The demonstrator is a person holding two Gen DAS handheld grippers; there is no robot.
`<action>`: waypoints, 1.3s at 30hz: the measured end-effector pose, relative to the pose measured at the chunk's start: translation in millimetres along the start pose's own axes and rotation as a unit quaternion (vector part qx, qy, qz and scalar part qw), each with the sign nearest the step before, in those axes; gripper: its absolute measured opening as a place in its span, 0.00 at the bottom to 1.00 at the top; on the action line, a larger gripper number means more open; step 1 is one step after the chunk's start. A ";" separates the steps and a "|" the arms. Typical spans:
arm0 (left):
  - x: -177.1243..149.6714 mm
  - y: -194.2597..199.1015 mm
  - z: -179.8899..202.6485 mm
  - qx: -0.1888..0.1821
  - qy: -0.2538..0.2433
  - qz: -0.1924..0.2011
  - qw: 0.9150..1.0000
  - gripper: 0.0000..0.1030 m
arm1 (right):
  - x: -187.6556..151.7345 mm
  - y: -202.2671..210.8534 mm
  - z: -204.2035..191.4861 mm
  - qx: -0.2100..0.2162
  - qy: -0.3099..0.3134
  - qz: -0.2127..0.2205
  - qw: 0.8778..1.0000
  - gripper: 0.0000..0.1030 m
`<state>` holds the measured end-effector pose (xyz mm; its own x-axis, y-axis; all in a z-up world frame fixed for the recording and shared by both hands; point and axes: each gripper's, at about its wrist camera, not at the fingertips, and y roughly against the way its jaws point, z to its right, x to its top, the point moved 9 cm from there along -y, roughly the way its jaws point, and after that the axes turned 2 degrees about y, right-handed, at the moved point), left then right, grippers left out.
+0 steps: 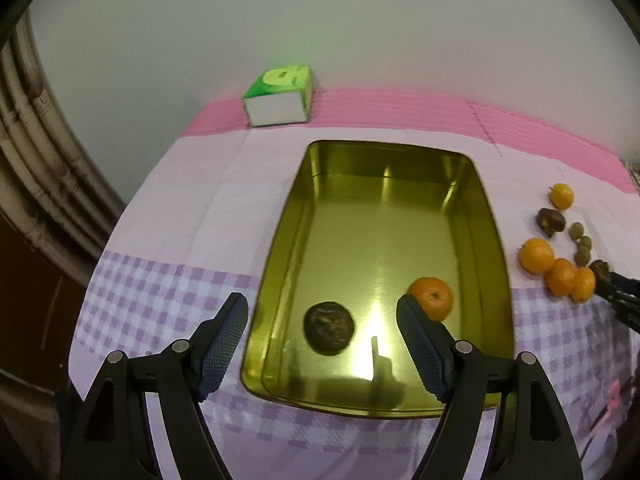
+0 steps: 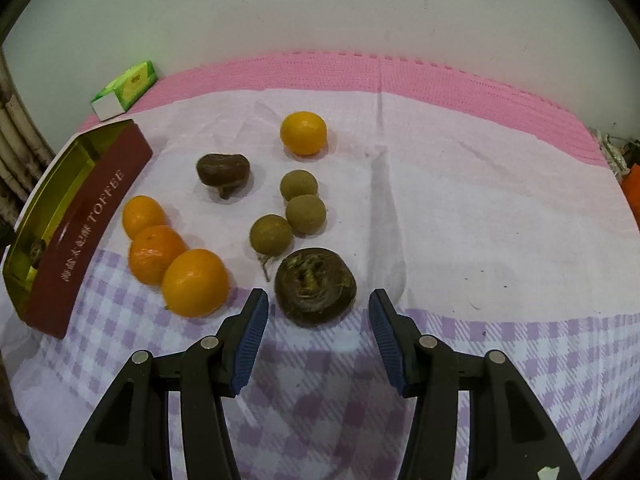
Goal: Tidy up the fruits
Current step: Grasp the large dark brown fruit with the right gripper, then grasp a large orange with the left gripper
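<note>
Partly hidden behind the tin wall (image 2: 86,224), one dark fruit (image 2: 37,252).

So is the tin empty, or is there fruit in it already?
Not empty. The tin holds two pieces: an orange and a dark brown fruit, both near its front end. The rest is bare.

In the tin (image 1: 496,240): one orange (image 1: 432,298) right of a water chestnut (image 1: 329,328). On the cloth (image 2: 460,200) right of the tin: three oranges (image 2: 158,254) clustered, three longans (image 2: 298,210) beside them, another chestnut (image 2: 315,286) in front.
</note>
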<state>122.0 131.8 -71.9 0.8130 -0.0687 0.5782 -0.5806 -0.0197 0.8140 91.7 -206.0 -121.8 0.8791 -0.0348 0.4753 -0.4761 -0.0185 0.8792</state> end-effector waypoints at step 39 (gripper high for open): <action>36.0 -38.8 192.2 -0.158 0.025 -0.161 0.974 0.61 | -13.5 1.1 7.8 0.011 -0.012 -0.005 1.000 0.40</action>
<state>165.2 -61.6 -93.4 0.9564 -0.0616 0.2855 -0.2584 0.2769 0.9255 79.1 -213.3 -127.5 0.8834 -0.0584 0.4650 -0.4676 -0.0419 0.8830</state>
